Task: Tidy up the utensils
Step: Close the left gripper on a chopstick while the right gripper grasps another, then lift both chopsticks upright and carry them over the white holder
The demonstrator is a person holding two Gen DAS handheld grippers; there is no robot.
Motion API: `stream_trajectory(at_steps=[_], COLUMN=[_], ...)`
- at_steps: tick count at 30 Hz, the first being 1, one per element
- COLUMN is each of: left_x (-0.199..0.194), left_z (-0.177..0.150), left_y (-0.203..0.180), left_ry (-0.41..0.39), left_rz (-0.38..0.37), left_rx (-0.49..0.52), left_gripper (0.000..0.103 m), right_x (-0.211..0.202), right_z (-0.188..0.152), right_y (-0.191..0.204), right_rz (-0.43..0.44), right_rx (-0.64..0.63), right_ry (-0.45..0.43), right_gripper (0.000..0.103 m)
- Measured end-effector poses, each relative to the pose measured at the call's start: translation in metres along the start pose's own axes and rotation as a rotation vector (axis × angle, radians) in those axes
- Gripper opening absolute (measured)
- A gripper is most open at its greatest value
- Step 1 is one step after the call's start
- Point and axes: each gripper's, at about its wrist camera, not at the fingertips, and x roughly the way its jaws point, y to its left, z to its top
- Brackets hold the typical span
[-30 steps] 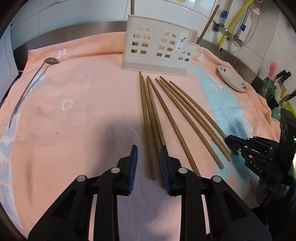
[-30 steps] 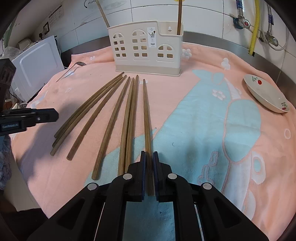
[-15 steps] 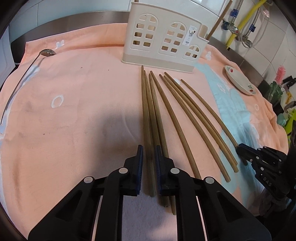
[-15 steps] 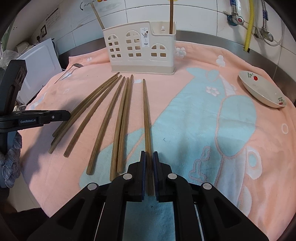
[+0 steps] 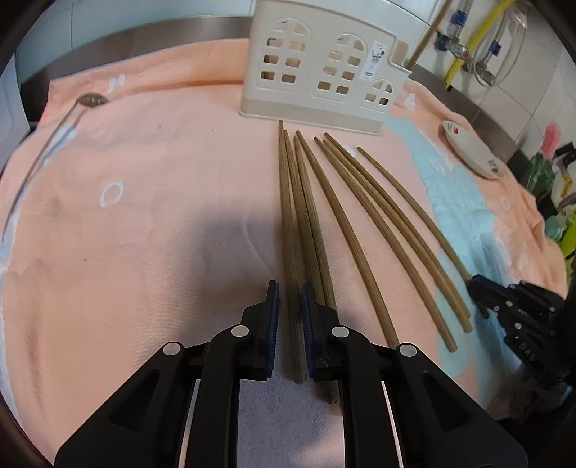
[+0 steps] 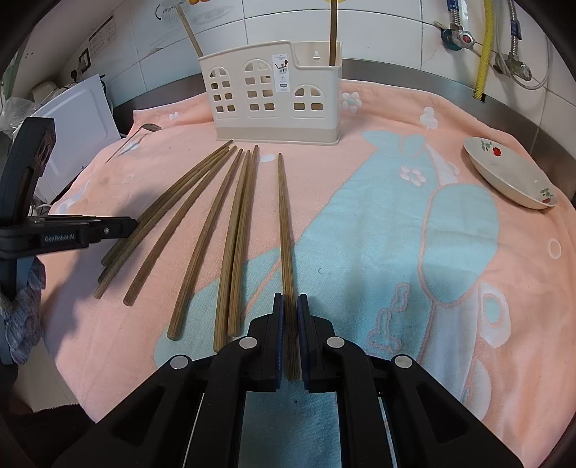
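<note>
since a second ago the left gripper point(image 5: 289, 306) has narrowed its blue pads around the thick end of the leftmost chopstick point(image 5: 286, 223), which now sits pinched between them; a second ago the pads stood wide on either side of it. the right gripper point(image 6: 291, 316) has not changed: its fingers are pressed together on the rightmost chopstick point(image 6: 284, 230), set a little apart from the others. five more chopsticks point(image 6: 237, 234) lie fanned between those two on the peach and blue towel point(image 6: 450, 234), thin tips pointing at the cream utensil holder point(image 6: 273, 97) at the back of the cloth. two chopsticks already stand upright in that holder, one at each end point(image 6: 334, 34). a metal spoon point(image 5: 54, 133) lies at the towel's far left edge, well apart from the sticks, and a small white dish point(image 6: 511, 180) with a red flower rests on the far right.
</note>
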Motion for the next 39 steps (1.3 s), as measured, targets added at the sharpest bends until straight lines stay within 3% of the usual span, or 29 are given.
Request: stream_trajectory(at_steps=[7, 9, 14, 20, 30, 39], left_x=[0.003, 0.003, -0.003, -0.034, -0.088, -0.109], left_z=[0.001, 0.003, 0.007, 0.014, 0.039, 0.067], left_y=[-0.008, -0.011, -0.006, 0.002, 0.000, -0.001], left_ry=[-0.009, -0.008, -0.011, -0.069, -0.196, -0.249], left_rz=[0.051, 0.073, 0.036, 0.001, -0.041, -0.053], left_rx=[0.016, 0.029, 0.016, 0.001, 0.023, 0.050], left_gripper=[0.011, 0.006, 0.006, 0.005, 0.005, 0.005], right_x=[0.001, 0.001, -0.003, -0.025, -0.076, -0.090], right_z=[-0.001, -0.002, -0.001, 0.012, 0.064, 0.118], right_y=[0.003, 0.005, 0.004, 0.008, 0.016, 0.023], right_rz=[-0.021, -0.030, -0.027, -0.028, -0.016, -0.005], right_rx=[-0.016, -0.023, -0.005, -0.019, -0.039, -0.064], right_ry=[-0.008, -0.012, -0.028, -0.090, -0.231, -0.253], right_gripper=[0.008, 0.008, 0.007, 0.007, 0.007, 0.007])
